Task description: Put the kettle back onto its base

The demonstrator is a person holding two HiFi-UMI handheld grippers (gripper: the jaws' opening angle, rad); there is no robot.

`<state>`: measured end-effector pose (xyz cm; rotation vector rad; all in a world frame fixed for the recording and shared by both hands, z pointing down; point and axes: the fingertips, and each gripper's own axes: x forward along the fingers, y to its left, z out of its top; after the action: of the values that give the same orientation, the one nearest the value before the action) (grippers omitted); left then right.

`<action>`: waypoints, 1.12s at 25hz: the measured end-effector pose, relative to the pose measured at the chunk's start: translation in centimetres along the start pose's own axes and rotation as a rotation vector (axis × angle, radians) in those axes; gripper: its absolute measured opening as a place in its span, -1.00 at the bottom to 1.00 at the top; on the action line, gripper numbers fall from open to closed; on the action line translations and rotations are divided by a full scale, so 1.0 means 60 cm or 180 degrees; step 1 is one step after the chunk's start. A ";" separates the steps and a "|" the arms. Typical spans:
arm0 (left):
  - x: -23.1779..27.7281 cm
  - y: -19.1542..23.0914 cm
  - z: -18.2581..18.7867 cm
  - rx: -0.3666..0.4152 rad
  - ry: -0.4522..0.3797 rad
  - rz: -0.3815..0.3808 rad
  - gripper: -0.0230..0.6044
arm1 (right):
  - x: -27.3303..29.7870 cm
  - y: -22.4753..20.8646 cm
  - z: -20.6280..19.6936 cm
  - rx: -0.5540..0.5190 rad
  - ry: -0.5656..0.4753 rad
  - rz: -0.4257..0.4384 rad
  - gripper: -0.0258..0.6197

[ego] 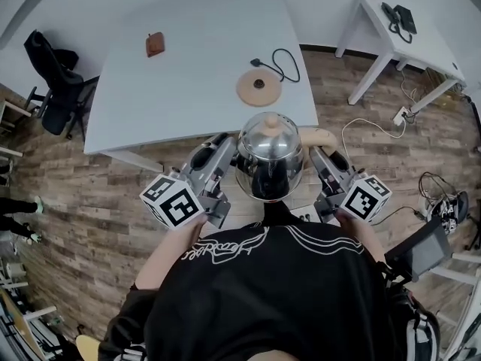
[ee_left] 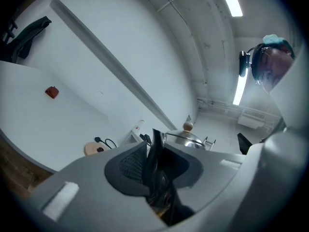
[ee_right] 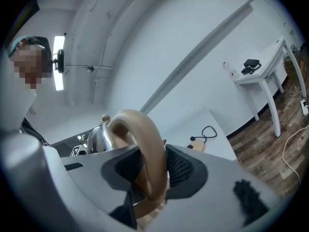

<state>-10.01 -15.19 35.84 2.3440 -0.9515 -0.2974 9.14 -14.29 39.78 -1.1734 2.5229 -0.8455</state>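
- Presently pinching the kettle (ego: 269,155) from both sides: right gripper (ee_right: 148,170) pressed onto the tan loop handle (ee_right: 144,129), left gripper (ee_left: 154,164) clamped on a thin, dark, glossy part, probably the spout (ee_left: 155,178).
- Held in mid-air just in front of the chest, at the near edge of the table (ego: 188,59), well apart from the round base (ego: 258,89) lying farther in on the tabletop.
- Could twist or slide out on the left, with so narrow and slick a part between the pads; would tip the body and spill anything inside.
- Could swing about the rounded handle on the right if the two hands drift apart or out of level.
- Might clip the table's near edge if carried forward too low.
- Might land off-centre on the base, or shove it along and drag the black cord (ego: 297,68), if lowered without lining up the middle contact.
- Hard to name the dark part in the left grip with certainty: too close and too blurred in the left gripper view.
- Hidden: underside of the kettle, its fill level, and most of the lower body beneath the lid in the head view.
- Barely visible from either gripper view: the base, only a small tan sliver past the jaws.
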 end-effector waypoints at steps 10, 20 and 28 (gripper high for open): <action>0.100 0.105 0.024 -0.0109 0.0022 0.0090 -0.68 | 0.106 -0.098 0.027 0.0070 0.0209 0.0013 -0.50; 0.179 0.198 0.062 -0.0174 0.0019 0.0176 -0.69 | 0.213 -0.171 0.056 0.0004 0.0396 0.0076 -0.50; 0.216 0.243 0.092 0.0091 -0.0068 0.0034 -0.70 | 0.269 -0.193 0.069 -0.0322 0.0559 0.0284 -0.50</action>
<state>-11.11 -34.93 40.26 2.3653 -0.9842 -0.3071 7.61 -34.12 43.77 -1.0479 2.7666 -0.8412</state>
